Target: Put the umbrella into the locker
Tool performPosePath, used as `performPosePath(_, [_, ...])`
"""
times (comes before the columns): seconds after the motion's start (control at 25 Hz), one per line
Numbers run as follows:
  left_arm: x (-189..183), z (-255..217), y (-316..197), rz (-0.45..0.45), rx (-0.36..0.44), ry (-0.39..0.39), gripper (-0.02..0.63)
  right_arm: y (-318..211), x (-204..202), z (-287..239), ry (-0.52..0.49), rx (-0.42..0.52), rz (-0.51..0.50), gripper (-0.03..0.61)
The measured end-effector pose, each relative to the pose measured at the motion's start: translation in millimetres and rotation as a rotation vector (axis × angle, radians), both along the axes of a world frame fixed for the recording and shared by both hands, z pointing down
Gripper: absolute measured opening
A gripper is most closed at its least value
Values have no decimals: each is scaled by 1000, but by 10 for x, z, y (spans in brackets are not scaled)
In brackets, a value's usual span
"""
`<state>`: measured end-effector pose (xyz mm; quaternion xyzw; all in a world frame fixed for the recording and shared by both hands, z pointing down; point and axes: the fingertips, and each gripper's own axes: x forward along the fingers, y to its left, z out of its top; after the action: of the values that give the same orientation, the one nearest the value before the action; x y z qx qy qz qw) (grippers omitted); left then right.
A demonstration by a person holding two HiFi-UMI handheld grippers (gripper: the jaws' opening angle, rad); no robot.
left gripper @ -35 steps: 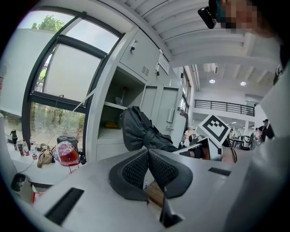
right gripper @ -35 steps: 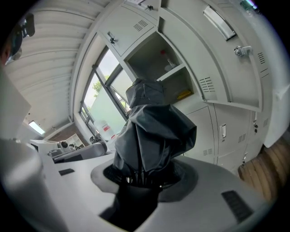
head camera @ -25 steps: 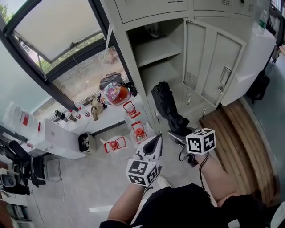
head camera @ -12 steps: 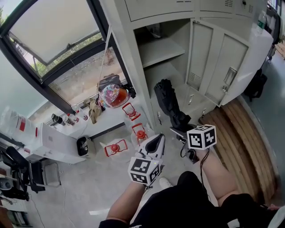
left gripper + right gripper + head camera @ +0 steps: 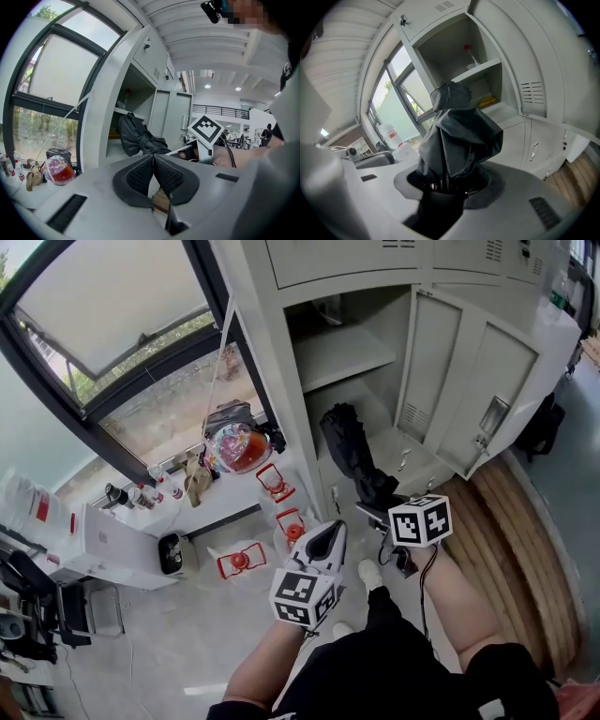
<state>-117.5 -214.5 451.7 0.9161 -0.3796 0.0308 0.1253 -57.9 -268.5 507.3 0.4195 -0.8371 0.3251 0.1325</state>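
Locker stands open, red-framed items beside it; right fingers clamp umbrella, left fingers together.

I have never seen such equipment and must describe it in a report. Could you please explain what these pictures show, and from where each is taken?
No robot is here: a person holds a two-jaw gripper in each hand. The head view comes from a camera on the person's head, looking down; it shows the left gripper, the right gripper and the open locker. The other two views come from a camera on each gripper. The left gripper's jaws are together, with nothing between them. The right gripper's jaws grip a folded black umbrella, which points towards the locker. A sill beside the locker holds bottles.
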Motion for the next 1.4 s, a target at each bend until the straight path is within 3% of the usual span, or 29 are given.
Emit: performPosePath(1.4, [512,-83,-1370,-66,30,-1,15,-1953,224,14,151,-13,-112,230])
